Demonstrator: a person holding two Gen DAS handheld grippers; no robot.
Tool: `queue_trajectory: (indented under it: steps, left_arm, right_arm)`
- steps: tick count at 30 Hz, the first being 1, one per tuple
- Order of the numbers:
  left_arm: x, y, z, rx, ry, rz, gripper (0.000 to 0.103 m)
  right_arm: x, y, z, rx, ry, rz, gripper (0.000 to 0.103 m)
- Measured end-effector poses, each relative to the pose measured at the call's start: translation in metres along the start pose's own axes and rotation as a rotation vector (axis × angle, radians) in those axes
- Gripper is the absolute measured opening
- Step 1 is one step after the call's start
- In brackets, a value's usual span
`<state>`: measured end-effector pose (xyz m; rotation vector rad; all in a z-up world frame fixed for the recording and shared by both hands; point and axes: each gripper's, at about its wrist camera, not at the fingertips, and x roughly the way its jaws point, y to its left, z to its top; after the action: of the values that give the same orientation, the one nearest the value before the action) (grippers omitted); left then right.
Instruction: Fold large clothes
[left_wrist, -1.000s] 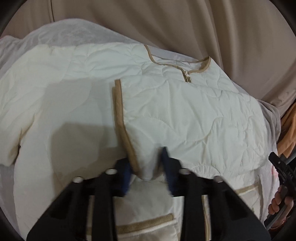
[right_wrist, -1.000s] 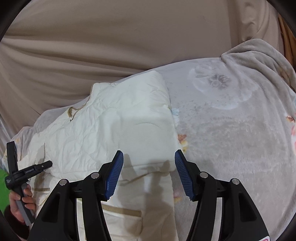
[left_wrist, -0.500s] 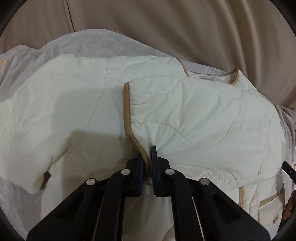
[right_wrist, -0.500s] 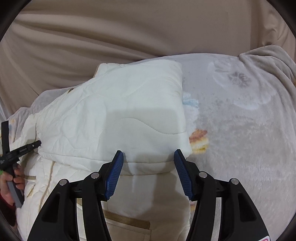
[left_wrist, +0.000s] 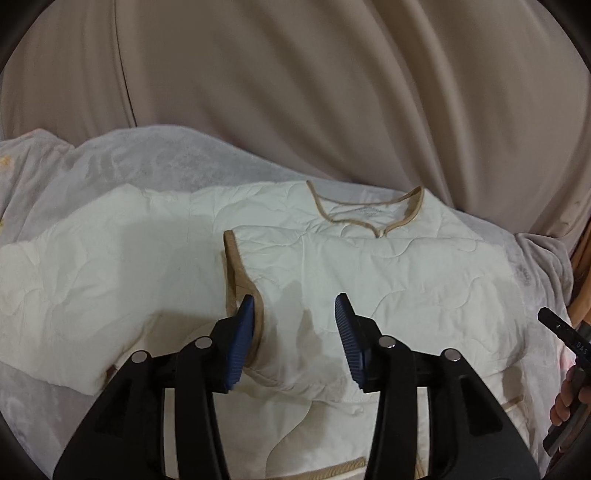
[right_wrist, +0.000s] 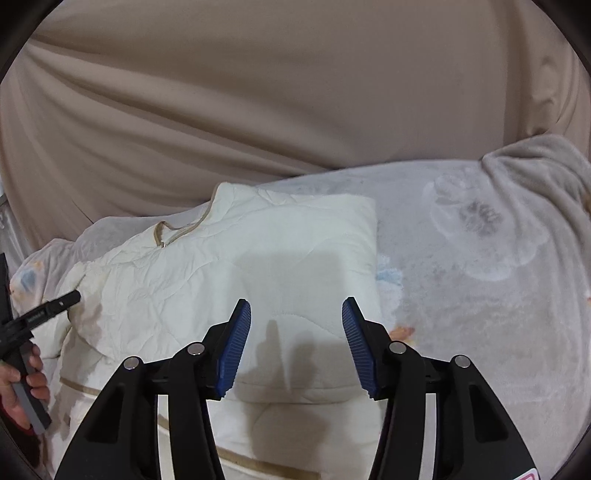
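1. Beige curtain (left_wrist: 332, 92) hangs in loose folds across the whole background, and below it a pale grey fleece blanket (right_wrist: 480, 295) with faded cartoon prints covers the bed.

2. Spread over that blanket is the cream quilted jacket (left_wrist: 388, 295) with tan trim, collar (left_wrist: 369, 218) pointing toward the curtain. One sleeve (left_wrist: 332, 288) is folded across the chest, so its tan cuff (left_wrist: 231, 266) sits around the middle of the jacket. The other sleeve (left_wrist: 66, 295) lies stretched out flat toward the left side of the left wrist view.

3. Left gripper (left_wrist: 295, 332) is above the folded sleeve close to the cuff. Its blue jaws are opening, with the sleeve fabric lying between and below them, and the pads don't press on it. The tan edge runs right along the inside of the left pad.

4. Right gripper (right_wrist: 295, 339) hovers over the folded side of the jacket (right_wrist: 258, 277), near its edge by the bare blanket. Its jaws are closing a bit but stand apart; fabric lies below the gap, nothing pinched.

5. Each camera catches the other tool at the frame edge: the person's hand (right_wrist: 26, 384) wrapped round the black and grey handle in the right view, and fingers (left_wrist: 565, 402) on a black handle in the left view.

6. A tan pocket band (right_wrist: 258, 461) shows low down between the right gripper's arms.
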<state>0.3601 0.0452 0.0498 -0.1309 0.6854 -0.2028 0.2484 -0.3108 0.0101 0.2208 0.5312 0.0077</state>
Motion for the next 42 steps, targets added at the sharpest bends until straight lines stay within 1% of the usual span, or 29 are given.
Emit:
queue_trajectory:
  steps: [2,3,4,5,7,8,9,11,12,13,14,15,16,18,20,22,23,25,27,28,29,32,33,35,36,37,39,40,42]
  left_arm:
    - [0.023,0.000,-0.010,0.015,0.050,0.064,0.044]
    - [0.036,0.004,-0.018,0.025,0.082,0.108,0.042]
    - [0.047,0.008,-0.024,0.027,0.111,0.133,0.035]
    - [0.053,0.015,-0.028,0.006,0.128,0.125,0.033]
    - [0.048,0.021,-0.026,-0.021,0.117,0.105,0.031]
    - [0.047,0.021,-0.026,-0.018,0.115,0.106,0.031]
    - [0.047,0.022,-0.026,-0.013,0.115,0.107,0.031]
    - [0.048,0.020,-0.028,-0.002,0.114,0.119,0.031]
    - [0.047,0.019,-0.029,0.002,0.111,0.124,0.031]
    - [0.047,0.019,-0.030,0.002,0.108,0.126,0.031]
    - [0.045,0.020,-0.030,-0.005,0.104,0.121,0.031]
    - [0.044,0.022,-0.030,-0.012,0.104,0.117,0.031]
    - [0.043,0.025,-0.031,-0.020,0.104,0.131,0.032]
    - [0.043,0.035,-0.031,-0.043,0.104,0.124,0.032]
    - [0.037,0.041,-0.031,-0.051,0.095,0.138,0.032]
    - [0.025,0.042,-0.026,-0.042,0.071,0.159,0.031]
    - [0.016,0.041,-0.021,-0.043,0.049,0.152,0.031]
    - [0.002,0.034,-0.006,-0.052,0.005,0.124,0.032]
    - [-0.002,0.018,0.011,-0.036,-0.033,0.112,0.040]
    - [0.002,0.009,0.018,-0.022,-0.035,0.107,0.047]
    - [0.012,-0.001,0.025,-0.007,-0.023,0.102,0.049]
    - [0.054,-0.010,0.032,0.001,0.057,0.132,0.049]
    - [0.067,-0.008,0.031,-0.005,0.076,0.164,0.049]
    - [0.090,0.005,0.027,-0.007,0.086,0.210,0.050]
    - [0.095,0.012,0.026,-0.005,0.074,0.202,0.048]
    - [0.097,0.018,0.025,-0.013,0.061,0.170,0.047]
    - [0.096,0.030,0.025,-0.070,0.036,0.110,0.046]
    - [0.098,0.032,0.025,-0.082,0.037,0.102,0.046]
    - [0.097,0.025,0.025,-0.052,0.037,0.133,0.046]
  right_arm:
    - [0.024,0.001,-0.006,-0.003,0.065,-0.002,0.050]
    - [0.038,0.001,-0.012,-0.017,0.104,-0.028,0.047]
    - [0.050,0.002,-0.018,-0.039,0.137,-0.056,0.045]
    - [0.057,0.002,-0.022,-0.055,0.154,-0.075,0.040]
    - [0.050,0.010,-0.019,-0.069,0.119,-0.114,0.033]
    - [0.042,0.014,-0.015,-0.064,0.085,-0.090,0.028]
    - [0.032,0.018,-0.009,-0.050,0.047,-0.029,0.027]
    - [0.028,0.024,-0.004,-0.046,0.015,0.017,0.027]
    - [0.035,0.025,-0.005,-0.060,0.033,0.004,0.027]
    - [0.051,0.024,-0.011,-0.087,0.090,-0.041,0.027]
    - [0.068,0.019,-0.019,-0.109,0.149,-0.090,0.020]
    - [0.076,0.012,-0.025,-0.105,0.168,-0.068,0.020]
    - [0.075,0.005,-0.025,-0.074,0.162,-0.041,0.019]
    - [0.067,-0.007,-0.020,-0.007,0.161,-0.044,0.005]
    - [0.059,-0.012,-0.017,0.008,0.157,-0.059,0.005]
    - [0.046,-0.011,-0.010,0.017,0.131,-0.081,0.008]
    - [0.040,-0.008,-0.003,0.029,0.114,-0.053,0.018]
    - [0.032,0.007,0.015,0.038,0.072,0.019,0.018]
    - [0.034,0.031,0.032,-0.004,0.045,0.045,0.018]
    - [0.040,0.044,0.038,-0.028,0.045,0.052,0.018]
    - [0.049,0.055,0.042,-0.050,0.052,0.062,0.018]
    - [0.085,0.074,0.046,-0.085,0.093,0.036,0.018]
    - [0.098,0.071,0.045,-0.087,0.117,0.011,0.016]
    - [0.112,0.052,0.044,-0.086,0.130,-0.042,0.004]
    - [0.114,0.033,0.044,-0.068,0.117,-0.063,0.002]
    - [0.113,0.017,0.045,-0.040,0.099,-0.093,0.001]
    - [0.113,-0.021,0.045,0.050,0.076,-0.157,0.000]
    - [0.112,-0.036,0.044,0.094,0.087,-0.165,0.000]
    - [0.098,-0.043,0.045,0.133,0.083,-0.165,0.004]
